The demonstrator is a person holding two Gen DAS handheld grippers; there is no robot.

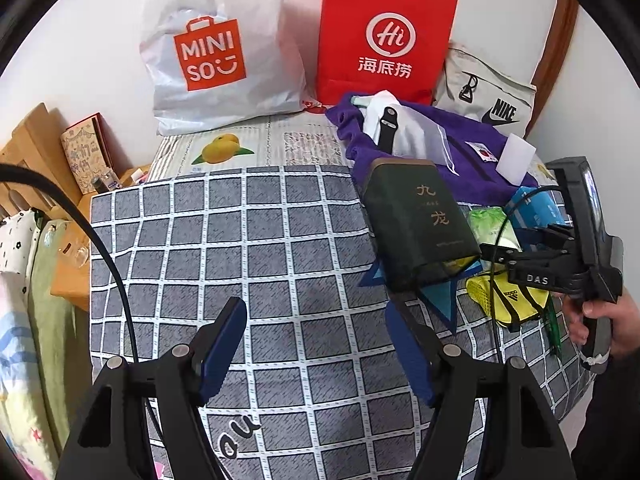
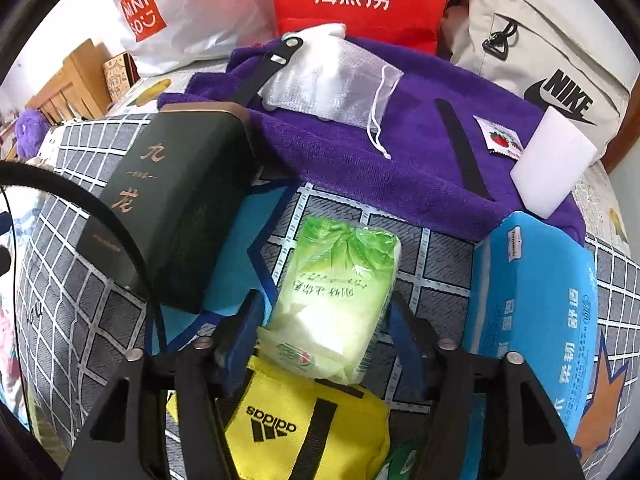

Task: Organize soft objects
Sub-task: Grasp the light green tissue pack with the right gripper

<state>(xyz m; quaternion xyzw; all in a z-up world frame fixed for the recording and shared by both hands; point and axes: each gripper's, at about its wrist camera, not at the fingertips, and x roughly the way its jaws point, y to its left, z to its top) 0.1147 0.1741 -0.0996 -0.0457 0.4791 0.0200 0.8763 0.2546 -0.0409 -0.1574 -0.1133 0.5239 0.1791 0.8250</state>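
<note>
Bed under a grey checked sheet, white wall behind. Far edge: crinkled white plastic bag, stiff red paper bag. Purple plush towel at right. Left tool open over bare sheet. Right tool straddles the soft green tissue pack; contact unclear.

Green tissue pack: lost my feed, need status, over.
Right gripper open, fingers straddling green tissue pack, not clamped. Left gripper open, empty over checked cloth. Dark box close alongside.
</note>
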